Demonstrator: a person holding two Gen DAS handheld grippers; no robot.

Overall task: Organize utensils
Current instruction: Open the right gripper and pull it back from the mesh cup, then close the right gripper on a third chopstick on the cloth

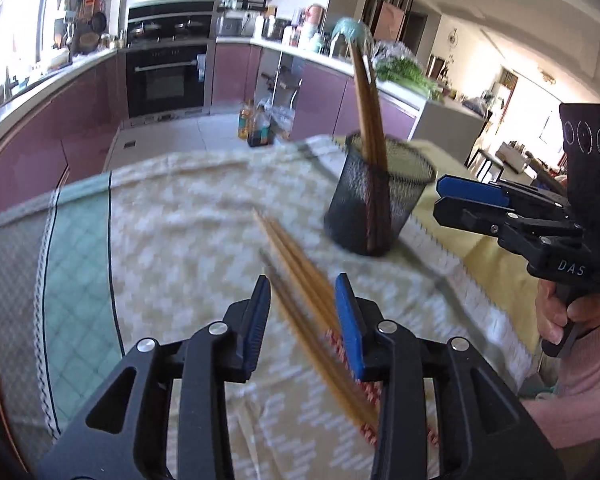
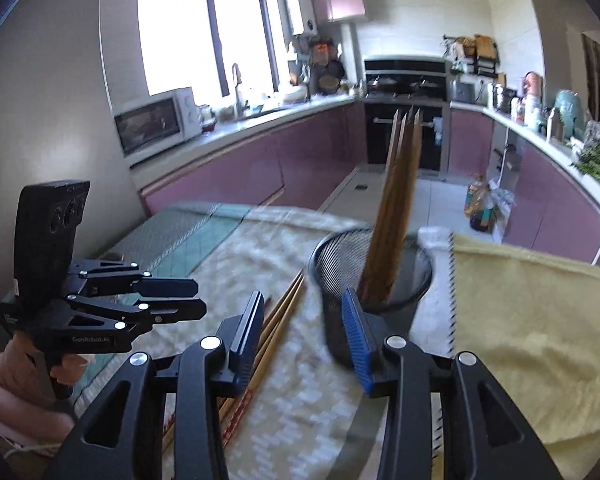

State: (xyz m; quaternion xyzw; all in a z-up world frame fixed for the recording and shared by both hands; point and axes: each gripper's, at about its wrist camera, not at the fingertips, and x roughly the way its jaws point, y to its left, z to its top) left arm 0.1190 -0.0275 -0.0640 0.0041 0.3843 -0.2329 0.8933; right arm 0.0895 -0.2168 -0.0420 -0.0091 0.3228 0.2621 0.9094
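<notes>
Jaws of left gripper (image 1: 303,294) and right gripper (image 2: 302,312) are seen parted, nothing gripped; long tan wooden chopsticks (image 1: 300,280) are lying loose between the left's.

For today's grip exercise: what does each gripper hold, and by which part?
Nothing. The left gripper stands open over the loose chopsticks; the right gripper is open near the mesh cup.

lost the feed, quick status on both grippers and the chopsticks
Left gripper open over loose chopsticks on the cloth. Right gripper open, empty. Mesh cup holds others. Nothing blocking.
</notes>
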